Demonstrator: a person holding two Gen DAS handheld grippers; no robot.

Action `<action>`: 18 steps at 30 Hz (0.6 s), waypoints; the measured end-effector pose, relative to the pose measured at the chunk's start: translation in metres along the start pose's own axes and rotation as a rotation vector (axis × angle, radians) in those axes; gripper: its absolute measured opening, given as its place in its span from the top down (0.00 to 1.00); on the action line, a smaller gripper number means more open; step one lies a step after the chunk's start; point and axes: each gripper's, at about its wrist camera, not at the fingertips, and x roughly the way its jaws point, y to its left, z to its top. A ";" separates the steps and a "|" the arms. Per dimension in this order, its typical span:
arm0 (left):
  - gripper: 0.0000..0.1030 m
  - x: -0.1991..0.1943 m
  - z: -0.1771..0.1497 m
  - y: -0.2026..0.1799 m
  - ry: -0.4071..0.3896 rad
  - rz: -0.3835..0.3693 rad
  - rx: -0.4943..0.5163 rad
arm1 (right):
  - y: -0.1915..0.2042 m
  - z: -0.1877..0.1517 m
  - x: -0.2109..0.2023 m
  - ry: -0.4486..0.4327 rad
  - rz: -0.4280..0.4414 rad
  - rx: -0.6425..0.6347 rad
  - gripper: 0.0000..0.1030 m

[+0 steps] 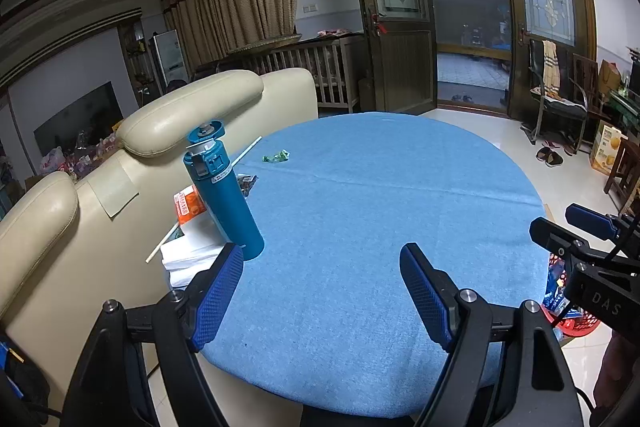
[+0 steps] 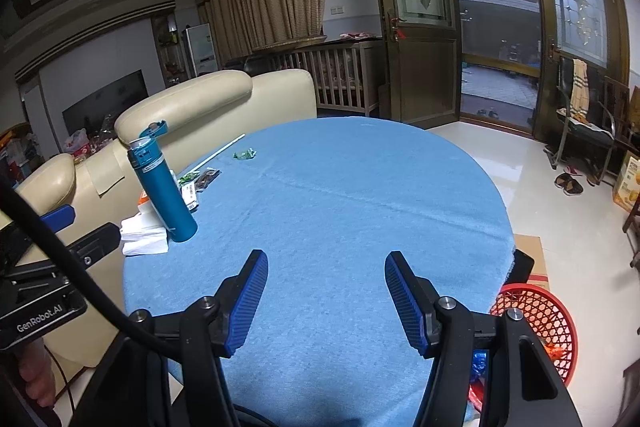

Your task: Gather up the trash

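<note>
A round table with a blue cloth (image 1: 360, 207) (image 2: 340, 207) holds trash at its far left. A crumpled green wrapper (image 1: 276, 157) (image 2: 245, 155) lies there, with a white straw (image 1: 246, 151) (image 2: 220, 151), dark snack packets (image 1: 246, 183) (image 2: 200, 181) and white tissues (image 1: 192, 255) (image 2: 144, 237). A red mesh basket (image 2: 540, 323) (image 1: 576, 327) stands on the floor at the table's right. My left gripper (image 1: 322, 287) is open and empty over the near edge. My right gripper (image 2: 326, 299) is open and empty beside it.
A teal flask (image 1: 224, 195) (image 2: 164, 191) with its lid flipped open stands at the table's left by an orange-and-white carton (image 1: 186, 207). A cream sofa (image 1: 120, 167) backs the table's left side. A cardboard box (image 2: 532, 259) lies behind the basket.
</note>
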 end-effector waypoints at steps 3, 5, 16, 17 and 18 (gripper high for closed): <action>0.21 -0.002 0.000 -0.003 0.002 -0.001 0.006 | -0.004 0.001 -0.002 -0.004 -0.008 0.010 0.37; 0.21 -0.003 0.000 -0.004 0.002 -0.002 0.010 | -0.007 0.001 -0.003 -0.006 -0.015 0.019 0.37; 0.21 -0.013 0.002 -0.010 -0.016 0.003 0.024 | -0.015 0.003 -0.012 -0.027 -0.016 0.041 0.37; 0.21 -0.014 0.003 -0.010 -0.017 0.003 0.025 | -0.014 0.003 -0.012 -0.028 -0.017 0.041 0.37; 0.21 -0.014 0.003 -0.011 -0.017 0.003 0.025 | -0.014 0.003 -0.012 -0.030 -0.019 0.040 0.37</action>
